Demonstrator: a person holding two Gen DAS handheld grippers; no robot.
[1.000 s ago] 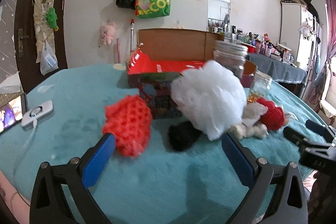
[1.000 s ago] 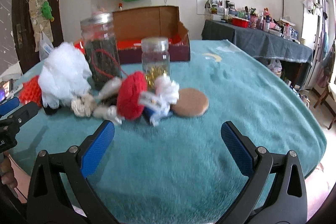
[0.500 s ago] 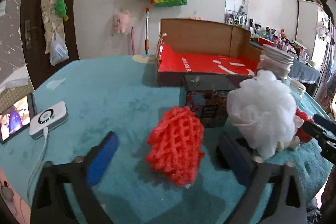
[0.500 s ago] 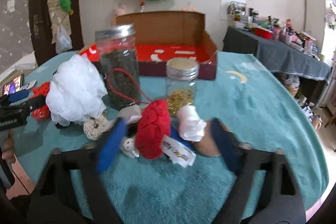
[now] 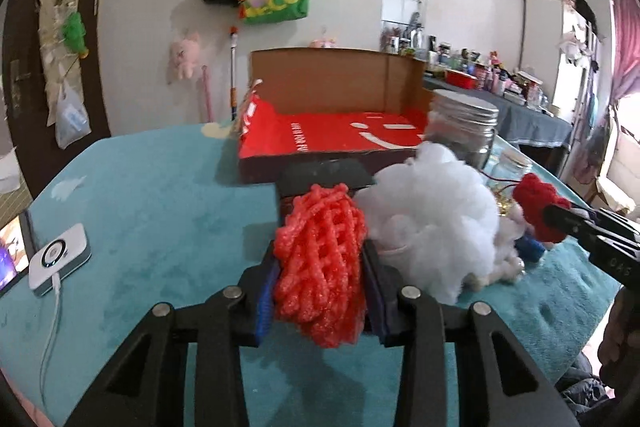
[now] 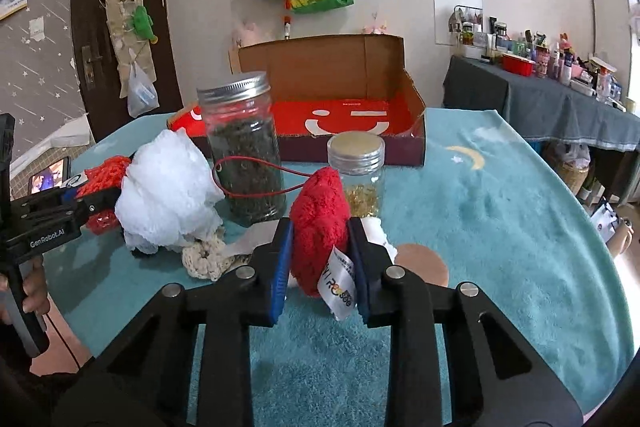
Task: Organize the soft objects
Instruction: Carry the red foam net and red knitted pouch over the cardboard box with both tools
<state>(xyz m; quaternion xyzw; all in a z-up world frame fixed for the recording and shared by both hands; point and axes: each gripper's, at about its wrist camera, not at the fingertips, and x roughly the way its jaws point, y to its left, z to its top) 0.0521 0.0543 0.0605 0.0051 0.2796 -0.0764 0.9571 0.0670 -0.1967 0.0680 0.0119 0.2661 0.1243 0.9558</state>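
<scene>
I see a red foam net (image 5: 320,263) pinched upright and squashed, and a red plush (image 6: 318,223) with a white tag likewise. A white puff (image 6: 168,197) sits between them on the table's near side, a cream crochet ring (image 6: 204,257) touching it.

Both cameras sit low over the teal table (image 5: 140,195), looking along their own fingers toward the back wall. The left view looks from the left, the right from the right, seemingly nearer the jars. Both share the cardboard box (image 5: 332,115) (image 6: 344,99) and white puff (image 5: 432,223) (image 6: 168,195).
</scene>
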